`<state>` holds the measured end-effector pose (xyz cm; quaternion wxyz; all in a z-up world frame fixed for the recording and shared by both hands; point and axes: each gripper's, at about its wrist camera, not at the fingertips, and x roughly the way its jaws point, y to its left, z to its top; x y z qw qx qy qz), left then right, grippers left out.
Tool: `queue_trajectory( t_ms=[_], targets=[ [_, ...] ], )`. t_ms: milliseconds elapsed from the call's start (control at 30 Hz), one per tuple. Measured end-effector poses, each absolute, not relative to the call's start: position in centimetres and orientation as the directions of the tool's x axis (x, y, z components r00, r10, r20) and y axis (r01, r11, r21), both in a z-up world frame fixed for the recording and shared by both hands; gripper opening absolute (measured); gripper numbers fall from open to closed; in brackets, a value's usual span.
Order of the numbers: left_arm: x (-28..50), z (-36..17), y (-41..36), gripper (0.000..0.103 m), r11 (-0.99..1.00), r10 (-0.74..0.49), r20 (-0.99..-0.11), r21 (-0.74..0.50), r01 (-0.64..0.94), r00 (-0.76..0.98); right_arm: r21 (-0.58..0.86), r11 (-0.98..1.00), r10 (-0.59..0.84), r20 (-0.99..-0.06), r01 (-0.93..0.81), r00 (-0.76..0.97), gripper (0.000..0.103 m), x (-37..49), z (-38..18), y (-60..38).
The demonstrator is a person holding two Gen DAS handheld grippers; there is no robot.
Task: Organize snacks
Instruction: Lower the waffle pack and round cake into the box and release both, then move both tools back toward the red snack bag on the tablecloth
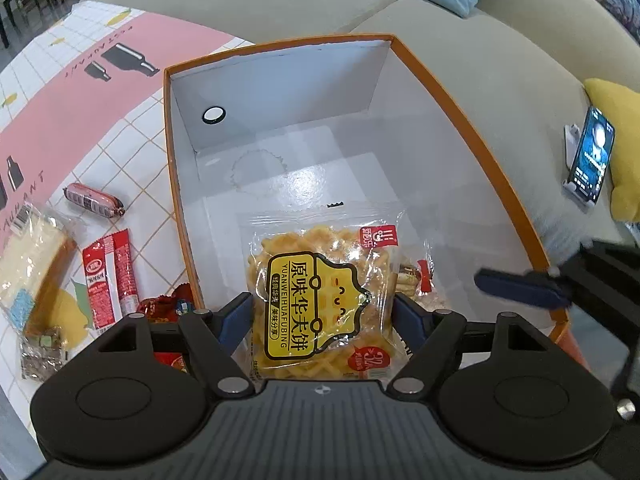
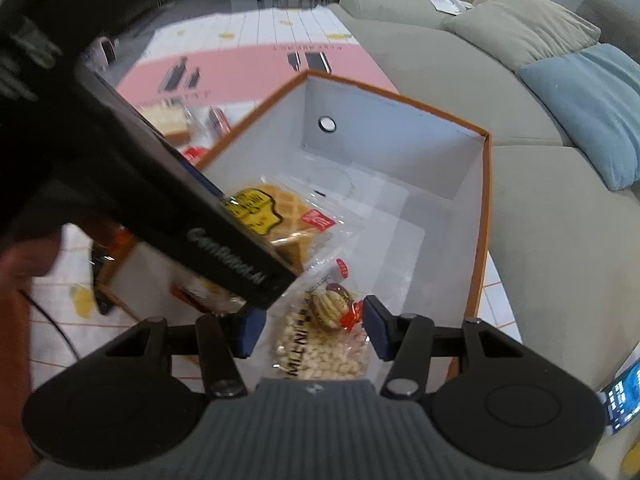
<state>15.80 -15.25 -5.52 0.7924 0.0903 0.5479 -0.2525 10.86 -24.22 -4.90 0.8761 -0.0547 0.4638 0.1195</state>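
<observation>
A white box with an orange rim (image 1: 460, 120) stands on the table. On its floor lies a clear waffle packet with a yellow label (image 1: 320, 300). My left gripper (image 1: 322, 314) hangs over it, jaws wide, one pad at each edge of the packet without squeezing it. A peanut and biscuit packet (image 2: 324, 340) lies in the box's near corner, partly under the waffle packet (image 2: 280, 216). My right gripper (image 2: 314, 330) is open just above the peanuts, pads clear of them. One of its blue fingers (image 1: 520, 286) shows over the box rim in the left wrist view.
Loose snacks lie on the tablecloth left of the box: a pink sausage (image 1: 94, 200), red sachets (image 1: 108, 280), a bread packet (image 1: 28, 260), a foil packet (image 1: 40, 354). A phone on a stand (image 1: 592, 156) and a yellow cushion (image 1: 624, 140) sit on the grey sofa (image 1: 480, 60).
</observation>
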Motion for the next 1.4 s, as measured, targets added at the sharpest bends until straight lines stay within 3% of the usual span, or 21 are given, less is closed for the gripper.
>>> queue_trajectory(
  t_ms=[367, 400, 467, 567, 733, 1000, 1233, 1400],
  targets=[
    [16.1, -4.4, -14.6, 0.089, 0.862, -0.345, -0.896, -0.184, 0.472, 0.281, 0.395, 0.917, 0.354, -0.756, -0.047, 0.551, 0.051, 12.5, -5.9, -26.5],
    [16.3, -4.0, -14.5, 0.089, 0.862, -0.358, -0.889, -0.197, 0.467, 0.286, 0.402, 0.915, 0.353, -0.753, -0.037, 0.554, 0.048, 12.7, -6.0, -26.3],
    [16.5, -3.4, -14.2, 0.086, 0.859, -0.386, -0.874, -0.222, 0.462, 0.297, 0.403, 0.915, 0.348, -0.751, -0.027, 0.562, 0.013, 13.2, -6.0, -26.2],
    [17.1, -2.4, -14.0, 0.086, 0.855, -0.406, -0.860, -0.237, 0.462, 0.310, 0.375, 0.927, 0.322, -0.747, -0.032, 0.582, 0.000, 14.0, -5.8, -25.9],
    [17.1, -1.0, -12.9, 0.086, 0.873, -0.371, -0.850, -0.182, 0.453, 0.374, 0.294, 0.956, 0.252, -0.774, -0.023, 0.581, 0.000, 15.6, -6.0, -25.5],
    [14.6, 1.0, -9.2, 0.082, 0.898, -0.375, -0.811, -0.199, 0.392, 0.450, 0.295, 0.955, 0.255, -0.787, -0.021, 0.562, 0.003, 14.9, -5.9, -25.8],
    [11.8, 2.7, -6.8, 0.078, 0.914, -0.364, -0.777, -0.192, 0.357, 0.513, 0.246, 0.966, 0.242, -0.758, -0.078, 0.605, 0.020, 12.3, -3.6, -23.8],
    [9.7, 2.5, -5.2, 0.078, 0.938, -0.288, -0.778, -0.113, 0.328, 0.558, 0.227, 0.966, 0.251, -0.720, -0.122, 0.648, 0.025, 10.0, -1.7, -22.1]
  ],
)
